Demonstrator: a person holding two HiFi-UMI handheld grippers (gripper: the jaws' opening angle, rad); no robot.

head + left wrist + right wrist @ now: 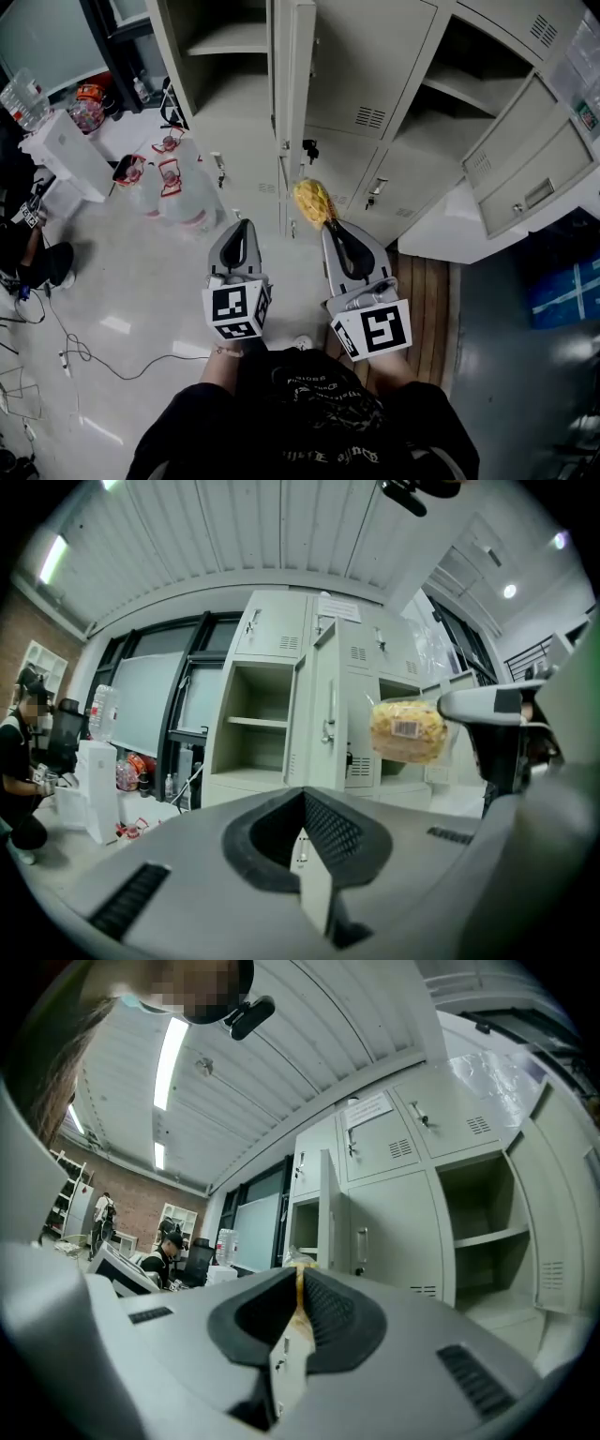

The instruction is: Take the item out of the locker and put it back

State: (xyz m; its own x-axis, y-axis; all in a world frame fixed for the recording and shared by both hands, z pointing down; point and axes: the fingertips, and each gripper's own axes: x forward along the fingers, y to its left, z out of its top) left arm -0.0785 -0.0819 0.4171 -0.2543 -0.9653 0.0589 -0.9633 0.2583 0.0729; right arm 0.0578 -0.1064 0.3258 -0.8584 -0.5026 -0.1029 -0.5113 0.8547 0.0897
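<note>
Before a bank of grey lockers (375,56), the head view looks steeply down on two hand-held grippers pointing at the cabinets. Its left gripper (242,225) carries nothing. At the tip of the right gripper (330,227) is a yellow packet (312,202), outside the lockers and in front of the edge of an open door (298,84). Large water bottles (173,187) stand on the pale floor (122,281) to the left.

From the left gripper view, the left gripper (302,808) has its jaws pressed together with nothing between them. Beyond, the yellow packet (408,730), bearing a barcode label, hangs in the air from the right gripper (448,705), near the open door (326,696) and an open compartment (253,700) with a shelf.

From the right gripper view, the right gripper (298,1283) has its jaws clamped on a thin edge of the yellow packet (296,1262), which pokes out just past them. Lockers (394,1204) rise behind.
</note>
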